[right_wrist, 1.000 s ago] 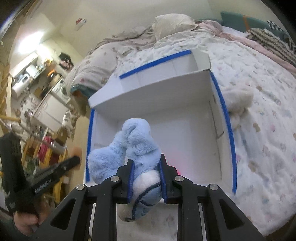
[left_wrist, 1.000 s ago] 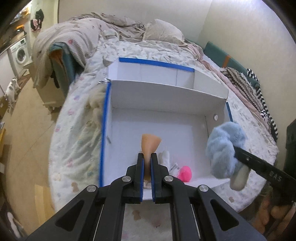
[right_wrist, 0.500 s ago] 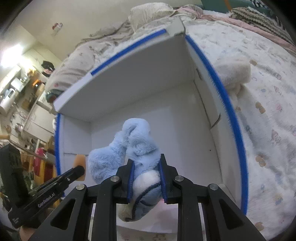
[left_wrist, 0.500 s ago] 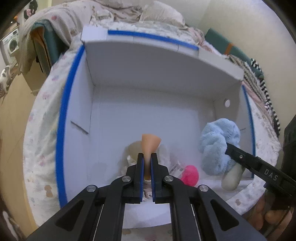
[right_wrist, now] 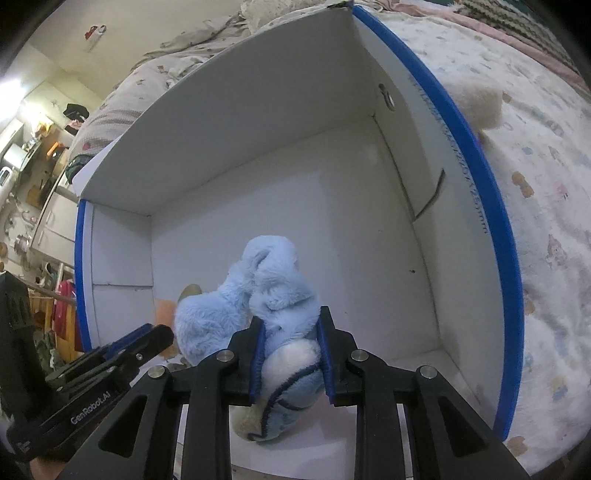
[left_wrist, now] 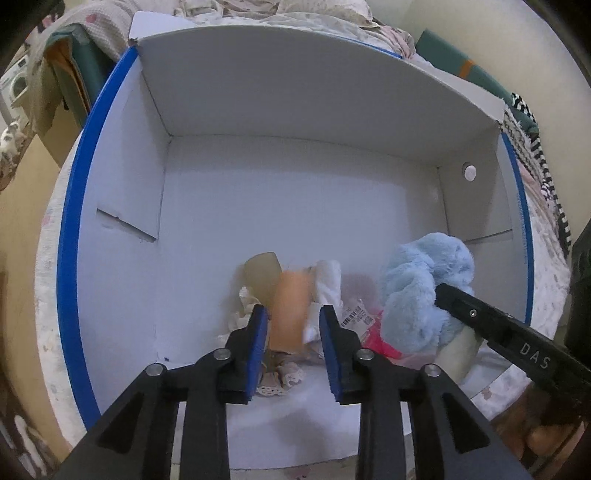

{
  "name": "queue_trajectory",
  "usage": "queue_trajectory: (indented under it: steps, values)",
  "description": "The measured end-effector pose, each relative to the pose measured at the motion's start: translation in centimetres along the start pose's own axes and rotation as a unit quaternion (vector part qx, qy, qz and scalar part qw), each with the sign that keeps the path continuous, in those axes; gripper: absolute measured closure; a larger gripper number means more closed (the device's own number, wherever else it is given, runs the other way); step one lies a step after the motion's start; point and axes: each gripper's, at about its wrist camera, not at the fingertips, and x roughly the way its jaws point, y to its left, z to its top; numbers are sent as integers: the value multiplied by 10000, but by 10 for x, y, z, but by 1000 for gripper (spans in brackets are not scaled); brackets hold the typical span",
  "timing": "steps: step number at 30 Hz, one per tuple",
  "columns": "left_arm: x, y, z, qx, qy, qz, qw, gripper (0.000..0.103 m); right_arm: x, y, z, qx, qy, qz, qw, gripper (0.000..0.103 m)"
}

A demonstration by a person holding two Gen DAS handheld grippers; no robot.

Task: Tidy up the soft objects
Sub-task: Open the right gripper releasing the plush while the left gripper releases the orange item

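The box (left_wrist: 122,206) sits on the bed (right_wrist: 546,192), open side up. Inside it, against the near wall, a pile of small soft items (left_wrist: 291,295) lies on the floor of the box. The plush toy (left_wrist: 424,291) is in the box too, just right of that pile and touching it, near the box's right wall. Outside the box, beyond its right wall, a fluffy toy (right_wrist: 476,103) lies on the bed. Pillows (left_wrist: 325,9) lie behind the box's far wall.
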Motion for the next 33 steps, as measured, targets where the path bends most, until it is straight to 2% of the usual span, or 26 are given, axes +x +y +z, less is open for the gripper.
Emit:
queue_trajectory:
  steps: [2, 4, 5, 7, 9, 15, 17, 20, 21, 22, 24, 26, 28, 30, 33]
  values:
    - [-2, -2, -1, -20, -34, -73, 10000, 72, -2, -2, -1, 31, -13, -5, 10000, 76]
    - [-5, -3, 0, 37, -69, -13, 10000, 57, -2, -4, -2, 49, -11, 0, 10000, 76]
    - [-7, -3, -1, 64, -111, 40, 9999, 54, 1, 0, 0, 56, 2, -1, 10000, 74]
    - [-14, -2, -2, 90, -283, 170, 9994, 53, 4, 0, -1, 73, 82, 35, 9999, 67]
    - [-22, 0, -2, 67, -466, 236, 9986, 53, 6, -1, -1, 120, 148, 96, 9998, 50]
    - [-29, 6, -5, 29, -581, 406, 9975, 53, 9, 2, -1, 75, 156, 36, 9998, 30]
    - [-30, 7, -5, 46, -603, 469, 9971, 53, 6, 4, 0, 49, 40, -35, 10000, 29]
    - [-33, 10, -7, 2, -672, 494, 9965, 53, -5, 11, 2, -126, -249, -150, 9995, 21]
    - [-35, 11, -9, -5, -702, 467, 9964, 50, -9, 14, 2, -176, -324, -151, 9992, 16]
    - [-37, 11, -9, -10, -723, 428, 9965, 44, -11, 17, 2, -218, -388, -147, 9989, 13]
    - [-41, 14, -11, -26, -731, 356, 9967, 37, -18, 23, 2, -300, -590, -166, 9977, 0]
    - [-46, 15, -12, -89, -794, 348, 9962, 32, -27, 29, 2, -358, -853, -107, 9957, 0]
    - [-50, 17, -12, -158, -860, 376, 9955, 17, -35, 33, 2, -364, -1048, 17, 9938, 0]
    - [-55, 18, -14, -213, -913, 385, 9948, 14, -40, 34, 2, -357, -1145, 19, 9928, 0]
    - [-62, 22, -16, -219, -992, 422, 9939, 9, -38, 32, 2, -317, -1045, -138, 9939, 0]
